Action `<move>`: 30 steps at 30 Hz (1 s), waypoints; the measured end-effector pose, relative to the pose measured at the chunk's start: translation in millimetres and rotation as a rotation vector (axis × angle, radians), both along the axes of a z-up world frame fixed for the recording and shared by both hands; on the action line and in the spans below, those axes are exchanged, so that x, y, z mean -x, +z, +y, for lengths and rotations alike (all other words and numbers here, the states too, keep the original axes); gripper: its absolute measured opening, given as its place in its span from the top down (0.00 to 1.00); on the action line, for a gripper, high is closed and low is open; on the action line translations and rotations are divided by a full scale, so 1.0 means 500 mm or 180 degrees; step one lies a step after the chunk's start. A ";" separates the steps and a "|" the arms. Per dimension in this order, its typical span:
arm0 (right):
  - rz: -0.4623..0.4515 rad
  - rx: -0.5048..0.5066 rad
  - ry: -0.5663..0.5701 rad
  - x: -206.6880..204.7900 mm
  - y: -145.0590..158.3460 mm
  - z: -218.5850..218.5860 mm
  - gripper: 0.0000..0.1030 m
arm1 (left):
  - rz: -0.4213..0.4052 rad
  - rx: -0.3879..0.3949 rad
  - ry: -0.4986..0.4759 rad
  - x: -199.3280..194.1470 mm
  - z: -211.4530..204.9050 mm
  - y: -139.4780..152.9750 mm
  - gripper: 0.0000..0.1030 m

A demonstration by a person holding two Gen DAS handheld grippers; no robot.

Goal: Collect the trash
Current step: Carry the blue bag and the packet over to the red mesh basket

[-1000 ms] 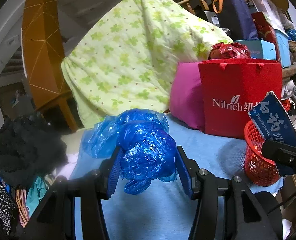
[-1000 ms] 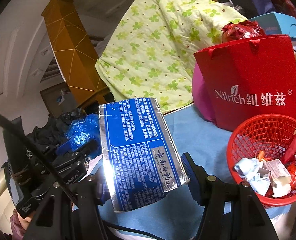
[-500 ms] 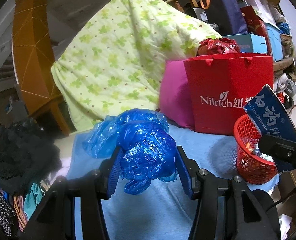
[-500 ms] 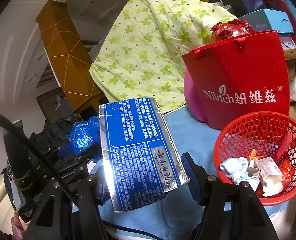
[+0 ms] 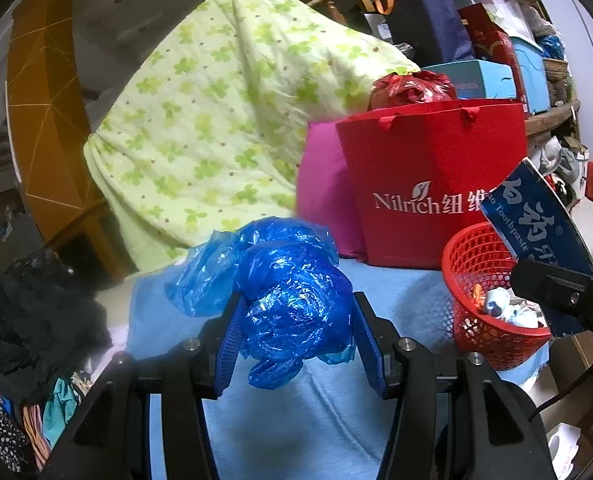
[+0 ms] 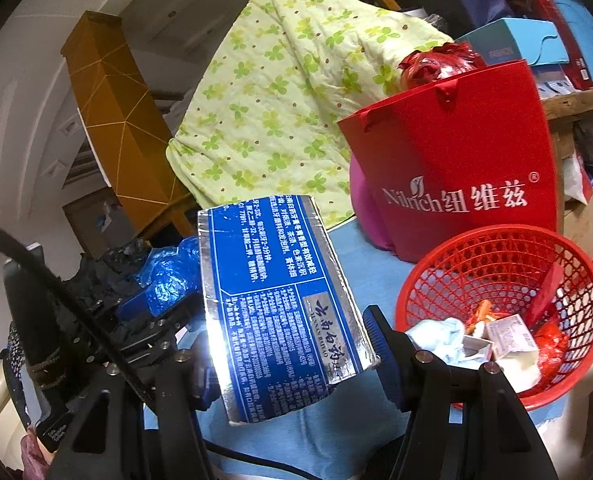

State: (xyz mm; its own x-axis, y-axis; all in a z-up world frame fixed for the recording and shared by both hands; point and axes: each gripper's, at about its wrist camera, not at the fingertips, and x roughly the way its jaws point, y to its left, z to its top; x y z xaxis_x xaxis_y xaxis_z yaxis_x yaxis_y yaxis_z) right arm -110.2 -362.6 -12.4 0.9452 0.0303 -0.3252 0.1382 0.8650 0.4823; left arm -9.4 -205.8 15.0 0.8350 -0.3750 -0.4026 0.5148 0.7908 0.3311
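My left gripper [image 5: 298,344] is shut on a crumpled blue plastic bag [image 5: 292,300], held above the light blue tablecloth [image 5: 296,420]. My right gripper [image 6: 290,354] is shut on a flattened blue and silver toothpaste box [image 6: 280,308]; the same box [image 5: 536,220] shows at the right of the left wrist view, over the basket. A red mesh basket [image 6: 500,256] stands at the right with paper scraps, wrappers and a pale cloth inside; in the left wrist view the basket [image 5: 480,256] is right of the bag. The left gripper [image 6: 144,312] with its bag is seen at the left of the right wrist view.
A red paper bag [image 5: 432,184] and a pink cushion [image 5: 320,192] stand behind the basket. A green flowered quilt [image 5: 224,120] drapes at the back. Dark clothes [image 5: 28,320] pile at the left. Boxes and bags [image 5: 492,56] crowd the shelf at the right.
Both grippers have drifted toward the red basket, which sits nearer and more to the left in each view. Each grip is unchanged.
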 end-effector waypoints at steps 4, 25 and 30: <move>-0.0011 -0.0031 -0.0089 0.017 -0.004 -0.022 0.37 | 0.0000 -0.0047 -0.0077 0.010 -0.023 -0.004 0.47; -0.0030 -0.0161 -0.0492 0.092 -0.021 -0.112 0.37 | -0.0021 -0.0268 -0.0494 0.072 -0.140 -0.026 0.47; -0.0033 -0.0215 -0.0590 0.109 -0.030 -0.133 0.37 | -0.0002 -0.0314 -0.0572 0.077 -0.162 -0.032 0.47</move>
